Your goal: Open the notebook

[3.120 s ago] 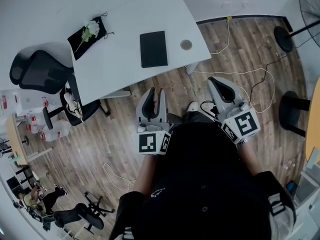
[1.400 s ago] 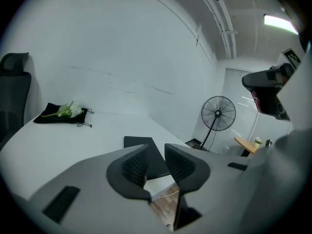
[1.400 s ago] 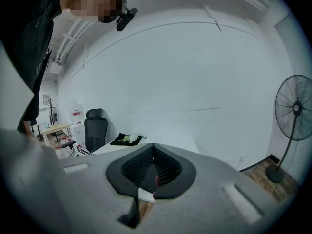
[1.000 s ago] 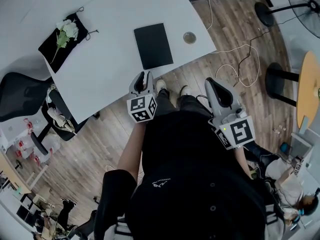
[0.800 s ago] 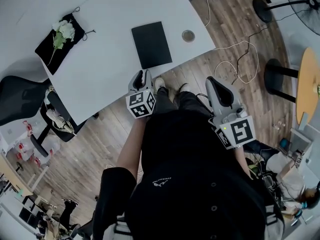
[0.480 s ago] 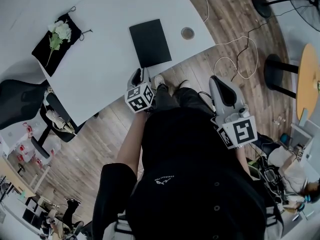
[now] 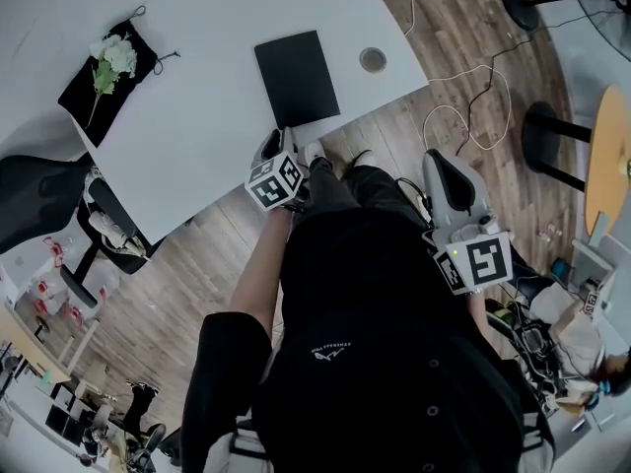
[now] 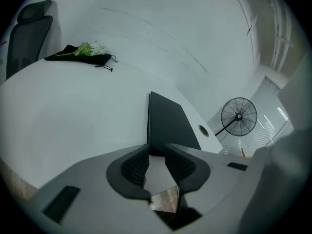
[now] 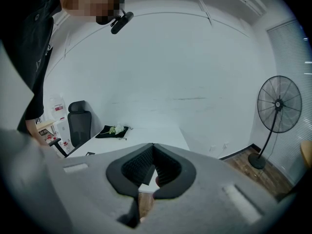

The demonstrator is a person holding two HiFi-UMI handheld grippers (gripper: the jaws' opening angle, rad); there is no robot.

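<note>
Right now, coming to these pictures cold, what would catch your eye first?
A closed black notebook lies by the white table's near edge, the left gripper open just short of it. A white flower rests on a black pouch at the far left corner. The right gripper hangs shut over the wooden floor.

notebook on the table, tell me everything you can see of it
The notebook is a thin black rectangle with a plain matte cover. It is closed and lies flat on the white table, one short edge toward the table's near edge. Nothing rests on it. A small round disc sits apart to its right. The left gripper hovers at its near edge, jaws apart with nothing between them; no contact shows.
</note>
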